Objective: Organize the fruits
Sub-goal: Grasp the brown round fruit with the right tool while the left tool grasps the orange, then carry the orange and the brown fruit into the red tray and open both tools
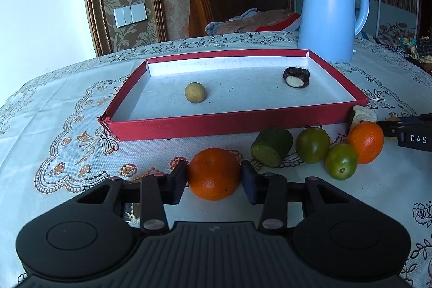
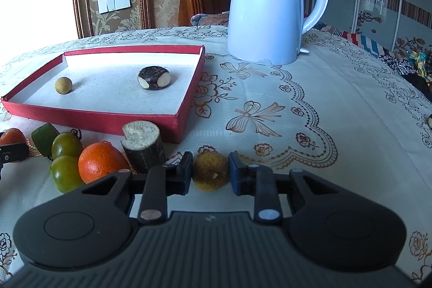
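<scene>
The right tongs are cut off at the right frame edge in the left wrist view, showing only a black block lettered "DAS"; in the right wrist view the left tongs show only as a dark block at the left edge. A pale piece [image 1: 365, 114] behind the second orange [image 1: 366, 141] is mostly hidden in the left view; the right view shows it as a cut stalk section [image 2: 143, 149], standing on end, pale cut face up, close to the near corner of the red tray [image 1: 229, 123].

The tray lies on the tabletop [image 2: 310, 99] with its long axis running left to right. Inside it sit a small round tan fruit [image 1: 195, 92] towards the left and a dark-skinned, partly peeled piece [image 1: 296, 77] towards the right, well apart. A pale blue kettle [image 2: 266, 4] stands behind the tray's right end, handle to the right.

In front of the tray lie a green cut chunk [image 1: 271, 146], tipped with its cut face toward the camera, and two green round fruits [image 1: 312, 144] touching each other, the second orange touching the nearer one.

The left tongs [image 1: 214, 180] are clamped on an orange [image 1: 214, 174] at tabletop level, one pad against each side. The right tongs [image 2: 210, 174] are clamped on a small yellow-brown fruit [image 2: 211, 171], stem end toward the camera, right of the stalk section.
</scene>
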{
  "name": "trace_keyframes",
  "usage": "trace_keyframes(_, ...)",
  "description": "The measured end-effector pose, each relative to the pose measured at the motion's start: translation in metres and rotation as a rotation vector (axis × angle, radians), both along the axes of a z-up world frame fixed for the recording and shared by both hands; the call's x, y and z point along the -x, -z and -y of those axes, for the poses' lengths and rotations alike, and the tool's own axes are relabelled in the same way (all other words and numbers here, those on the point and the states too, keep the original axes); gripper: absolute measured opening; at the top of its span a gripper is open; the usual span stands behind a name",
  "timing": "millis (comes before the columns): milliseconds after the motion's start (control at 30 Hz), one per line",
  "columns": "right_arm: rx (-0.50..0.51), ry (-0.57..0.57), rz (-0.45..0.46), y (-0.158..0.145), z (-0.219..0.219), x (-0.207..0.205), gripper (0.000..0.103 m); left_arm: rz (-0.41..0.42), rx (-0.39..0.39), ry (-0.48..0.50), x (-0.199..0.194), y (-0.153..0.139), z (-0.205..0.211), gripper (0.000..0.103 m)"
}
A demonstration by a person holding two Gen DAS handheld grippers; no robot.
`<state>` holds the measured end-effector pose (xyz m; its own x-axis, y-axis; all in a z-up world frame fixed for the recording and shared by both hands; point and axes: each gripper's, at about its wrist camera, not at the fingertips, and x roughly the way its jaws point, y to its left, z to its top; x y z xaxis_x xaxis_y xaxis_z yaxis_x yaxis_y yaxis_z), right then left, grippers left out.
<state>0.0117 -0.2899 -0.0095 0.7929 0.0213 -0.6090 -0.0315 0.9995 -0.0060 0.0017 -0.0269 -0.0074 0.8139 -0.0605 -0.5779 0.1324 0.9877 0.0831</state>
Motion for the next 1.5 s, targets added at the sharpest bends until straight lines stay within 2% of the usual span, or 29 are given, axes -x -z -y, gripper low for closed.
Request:
trace_keyframes(133,-0.011,0.001,0.003,0.0,0.001,0.001,0.027,0.006,-0.016,0.0,0.001,0.0,0.002,0.042)
trace_keyframes(300,-0.014,0.002,0.012,-0.001,0.001,0.002,0.026,0.018,0.004,-0.034,0.001,-0.002,-0.003,0.041)
trace_keyframes(433,-0.029,0.017,0.027,-0.003,0.005,0.004,0.026,0.055,0.009,-0.05,0.004,-0.005,-0.005,0.041)
trace_keyframes(667,-0.022,0.037,0.094,-0.011,0.004,0.012,0.026,0.1,0.011,-0.066,0.005,-0.011,-0.004,0.041)
trace_keyframes(833,-0.02,0.009,0.125,-0.024,-0.005,0.01,0.026,0.097,0.051,-0.064,0.0,-0.018,-0.004,0.042)
trace_keyframes(1133,-0.018,-0.06,0.109,-0.035,-0.035,-0.018,0.026,0.078,0.075,-0.096,-0.02,-0.026,-0.005,0.041)
trace_keyframes(1367,-0.009,-0.075,0.094,-0.038,-0.053,-0.046,0.026,0.082,0.071,-0.106,-0.048,-0.035,0.003,0.042)
trace_keyframes(1500,-0.009,-0.071,0.076,-0.036,-0.06,-0.065,0.026,0.054,0.075,-0.108,-0.064,-0.032,0.008,0.042)
